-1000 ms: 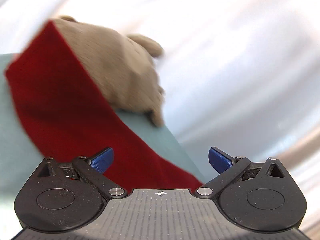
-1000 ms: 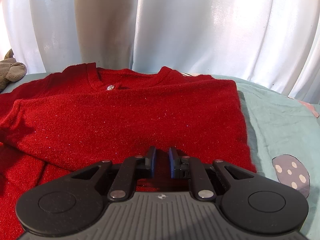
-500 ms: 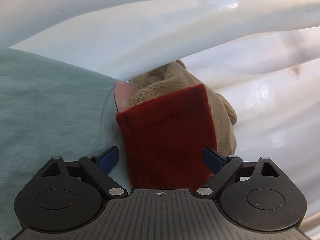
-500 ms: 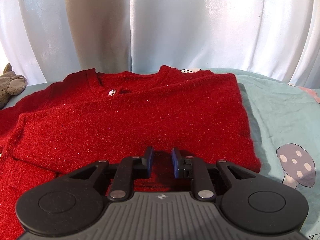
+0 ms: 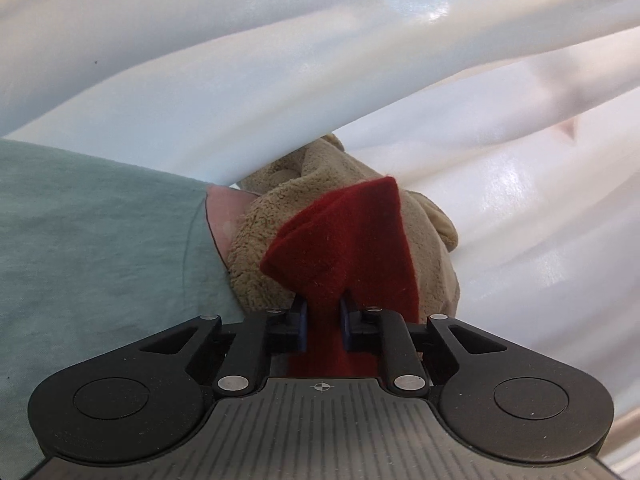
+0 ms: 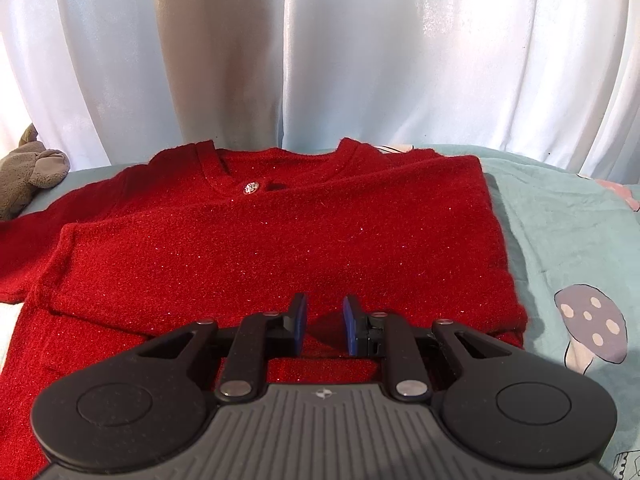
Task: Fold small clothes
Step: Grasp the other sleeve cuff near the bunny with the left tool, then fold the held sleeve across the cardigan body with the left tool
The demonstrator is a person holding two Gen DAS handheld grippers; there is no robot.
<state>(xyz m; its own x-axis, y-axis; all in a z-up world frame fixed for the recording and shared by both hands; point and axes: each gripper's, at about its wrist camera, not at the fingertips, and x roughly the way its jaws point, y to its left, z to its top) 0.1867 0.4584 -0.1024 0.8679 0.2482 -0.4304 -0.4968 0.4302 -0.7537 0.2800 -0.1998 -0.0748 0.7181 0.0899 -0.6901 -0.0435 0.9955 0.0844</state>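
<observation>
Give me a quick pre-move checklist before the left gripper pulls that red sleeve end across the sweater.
1. Left gripper grip: ok. Its jaws have just been closing and now pinch the red sleeve end.
2. Sleeve free of the plush toy: not ok. The cuff lies against the toy, which may drag along.
3. Right gripper grip: cannot tell. Its jaws are nearly shut low over the sweater; whether cloth is pinched is unclear.
4. Sweater body flat: ok. The right sleeve is already folded across the front, with the button at the neckline uncovered.
5. Curtain clear of the sleeve: cannot tell. It hangs close over the toy.
</observation>
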